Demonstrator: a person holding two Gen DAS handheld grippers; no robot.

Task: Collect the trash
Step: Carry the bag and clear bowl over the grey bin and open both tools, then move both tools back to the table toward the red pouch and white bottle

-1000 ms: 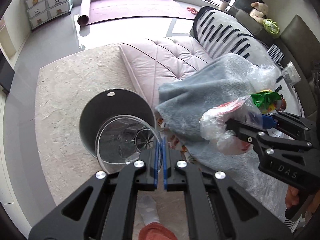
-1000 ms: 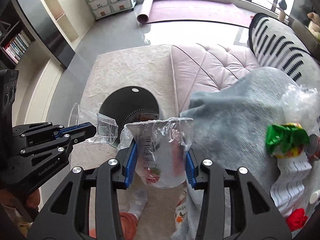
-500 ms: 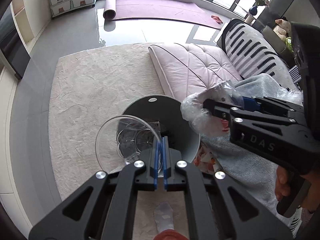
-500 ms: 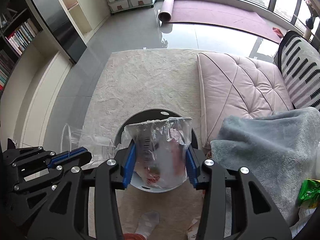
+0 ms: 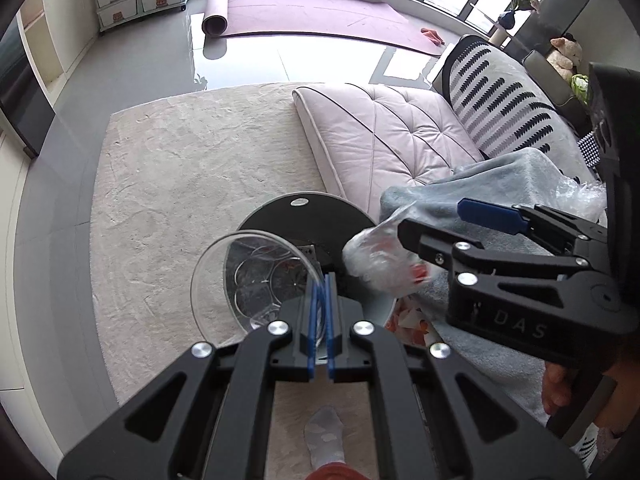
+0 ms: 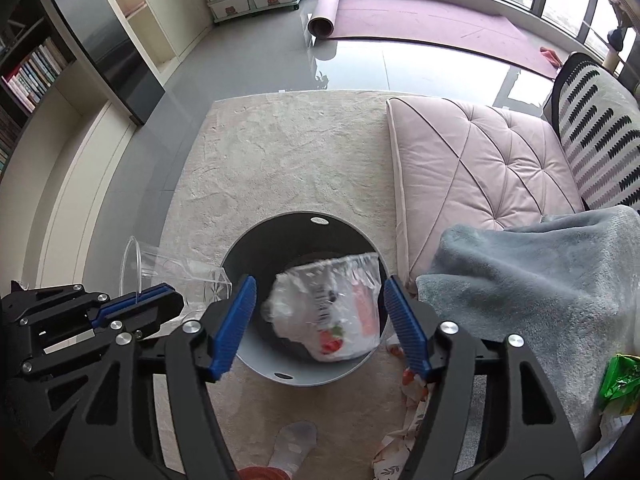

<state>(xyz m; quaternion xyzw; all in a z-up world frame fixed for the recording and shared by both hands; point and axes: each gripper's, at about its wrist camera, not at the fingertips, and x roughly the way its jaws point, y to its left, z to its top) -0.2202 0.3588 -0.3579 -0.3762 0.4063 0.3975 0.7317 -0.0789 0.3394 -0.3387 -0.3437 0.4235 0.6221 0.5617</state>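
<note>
Right gripper (image 6: 320, 326) jaws opening, blue pads clear of the plastic bag (image 6: 332, 312); nothing pinched, bag loose between them, blurred, over the mouth of the grey bin (image 6: 304, 376). Bag's long axis runs roughly top to bottom in the right wrist view, crumpled open end toward frame top, red-printed end toward frame bottom, lying toward the bin's right inner wall. Left gripper (image 5: 319, 304) clenched on the rim of a clear plastic cup (image 5: 248, 284); cup lies on its side, mouth toward frame left, base toward the bin, hanging over the bin's left edge. In the left wrist view the right gripper sits at centre right, just beside the bin's right rim. Bin stands on the beige rug (image 6: 280, 152), near the corner of the pink cushion (image 6: 472, 168) and the grey blanket (image 6: 532, 276) on its right. Rug is open to the upper left and top of frame; right side is crowded. Green wrapper (image 6: 620, 376) on the blanket at the lower right edge. Person's socked foot (image 6: 294, 448) at bottom centre.
</note>
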